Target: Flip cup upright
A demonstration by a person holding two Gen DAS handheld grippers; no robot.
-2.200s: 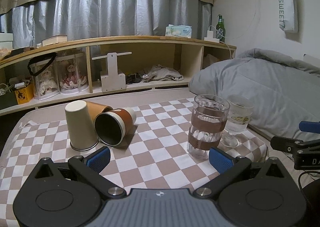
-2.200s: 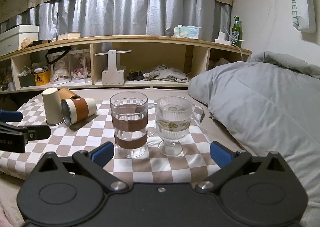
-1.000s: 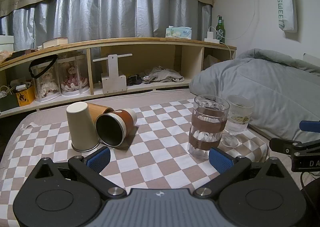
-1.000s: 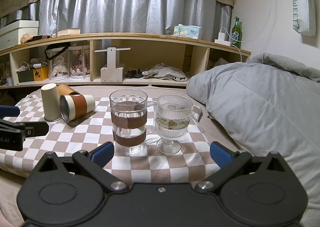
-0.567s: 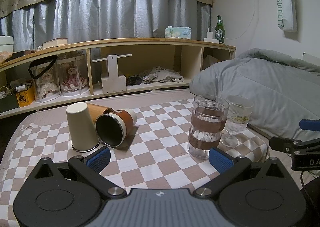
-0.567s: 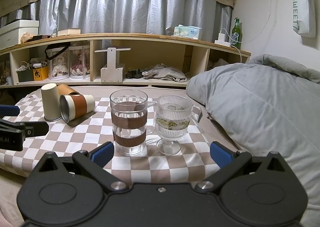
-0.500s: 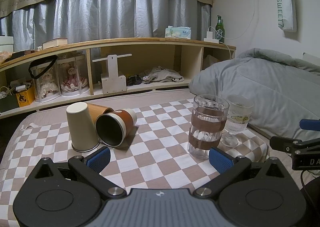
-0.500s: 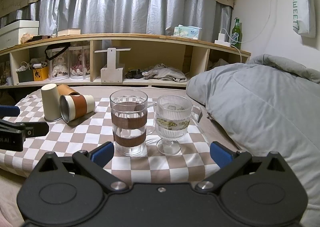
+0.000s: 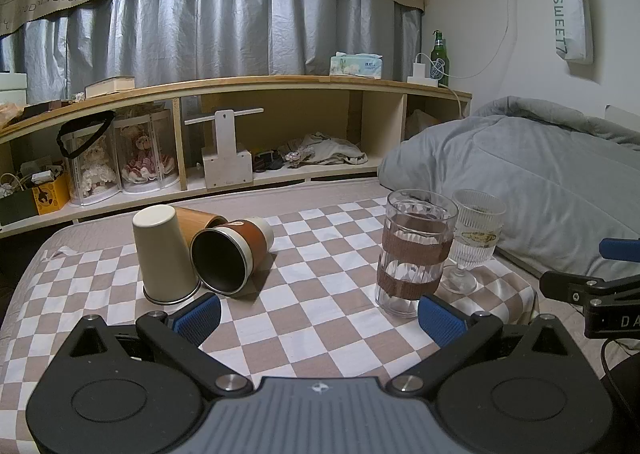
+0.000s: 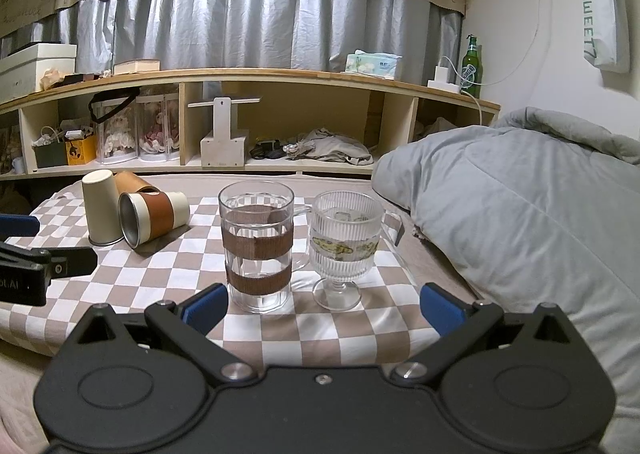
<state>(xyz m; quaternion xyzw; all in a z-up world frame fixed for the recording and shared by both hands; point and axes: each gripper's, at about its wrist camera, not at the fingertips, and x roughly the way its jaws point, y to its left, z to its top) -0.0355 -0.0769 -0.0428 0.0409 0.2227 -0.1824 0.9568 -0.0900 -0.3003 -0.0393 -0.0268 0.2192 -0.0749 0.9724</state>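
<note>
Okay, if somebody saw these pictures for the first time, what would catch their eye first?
Probably the cluster of cups on the left of the checkered cloth: a cream cup standing upside down, a brown-sleeved cup on its side with its dark mouth toward the left wrist camera, and a wood-look cup lying behind them. To the right stand a tall glass with brown bands and a ribbed stemmed glass, both upright.

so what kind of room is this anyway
Most likely a bedroom: a rumpled grey duvet lies beside the checkered cloth, with a curtained window and a low wooden shelf of dolls and clutter behind.
</note>
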